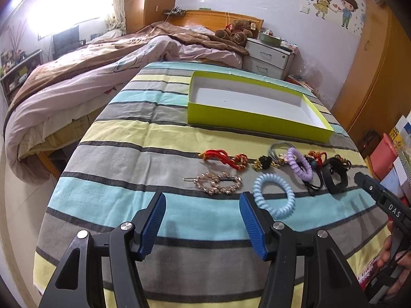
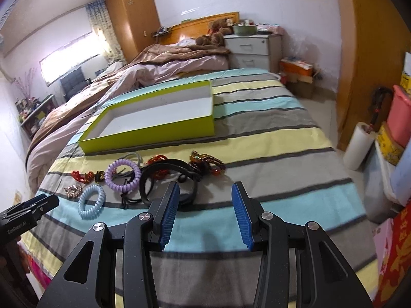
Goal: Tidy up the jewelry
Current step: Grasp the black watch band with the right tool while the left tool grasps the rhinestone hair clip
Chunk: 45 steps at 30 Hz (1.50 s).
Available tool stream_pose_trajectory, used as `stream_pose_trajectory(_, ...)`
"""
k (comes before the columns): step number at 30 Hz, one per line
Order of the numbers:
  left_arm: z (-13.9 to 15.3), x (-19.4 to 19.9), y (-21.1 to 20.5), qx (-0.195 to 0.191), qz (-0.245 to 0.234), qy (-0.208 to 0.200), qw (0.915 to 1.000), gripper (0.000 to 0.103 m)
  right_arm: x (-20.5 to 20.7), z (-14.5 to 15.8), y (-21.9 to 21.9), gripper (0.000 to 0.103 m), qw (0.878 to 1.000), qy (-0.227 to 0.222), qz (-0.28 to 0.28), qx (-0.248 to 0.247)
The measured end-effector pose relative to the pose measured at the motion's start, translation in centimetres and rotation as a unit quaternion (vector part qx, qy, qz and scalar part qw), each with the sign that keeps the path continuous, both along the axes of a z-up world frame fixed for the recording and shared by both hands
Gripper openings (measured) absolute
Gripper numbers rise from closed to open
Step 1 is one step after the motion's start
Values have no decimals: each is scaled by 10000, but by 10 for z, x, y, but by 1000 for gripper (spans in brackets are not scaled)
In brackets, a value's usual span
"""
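jewelry point(image 1: 280, 169) beside box point(image 1: 257, 118), both tools apart

We hold the left gripper point(image 1: 203, 220) level and pointing forward, jaws spread wide with nothing between them. We hold the right gripper point(image 2: 205, 211) likewise, jaws parted and empty. Our right hand point(image 1: 391, 254) wraps its handle.

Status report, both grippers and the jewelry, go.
Left gripper open, empty, above the striped cloth. Right gripper open, empty. Green box empty; hair ties and clips all on the cloth before it. Nothing blocking.
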<state>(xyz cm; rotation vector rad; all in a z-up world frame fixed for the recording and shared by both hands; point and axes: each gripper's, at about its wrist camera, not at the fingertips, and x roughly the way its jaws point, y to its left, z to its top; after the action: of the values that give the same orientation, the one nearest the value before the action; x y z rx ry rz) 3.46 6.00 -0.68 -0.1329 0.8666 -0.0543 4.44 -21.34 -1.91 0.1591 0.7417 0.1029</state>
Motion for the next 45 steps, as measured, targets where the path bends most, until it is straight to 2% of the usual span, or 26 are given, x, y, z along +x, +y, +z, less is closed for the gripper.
stream_pose_trajectory(3, -3, 5, 4, -44, -14, 80, 10000, 59, 13, -5, 6, 43, 9994, 144, 294, 99)
stream_pose_trajectory(11, -9, 15, 6, -106, -125, 235, 9996, 59, 29, -15, 16, 43, 9981, 397, 475, 22)
stream_pose_trajectory(14, -10, 17, 8, -146, -143, 244, 9995, 59, 31, -15, 14, 25, 9979, 439, 474, -1)
stream_pose_trajectory(17, -11, 20, 10, -151, -129, 275, 9994, 59, 32, -13, 11, 13, 9983, 454, 371, 8)
stream_pose_trajectory(22, -11, 25, 9, -154, -225, 299, 9992, 59, 30, -12, 5, 10, 9986, 403, 334, 121)
stream_pose_trajectory(28, -14, 40, -3, 107, -591, 352, 9976, 59, 21, -2, -2, 9, 9988, 213, 276, 350)
stream_pose_trajectory(30, -16, 43, -10, 324, -781, 333, 9959, 59, 16, 2, -5, 0, 9986, 148, 247, 437)
stream_pose_trajectory(35, -19, 49, -19, 505, -879, 336, 9943, 59, 12, 8, -7, 0, 9985, 75, 225, 492)
stream_pose_trajectory(41, -20, 50, -27, 694, -1089, 346, 9910, 59, 16, 3, -4, 0, 9985, 195, 270, 434)
stream_pose_trajectory(43, -20, 50, -26, 667, -1099, 361, 9910, 56, 20, 2, -7, 4, 9982, 247, 331, 438)
stream_pose_trajectory(45, -19, 49, -24, 650, -1075, 359, 9914, 49, 24, 1, -6, 15, 9985, 326, 340, 272)
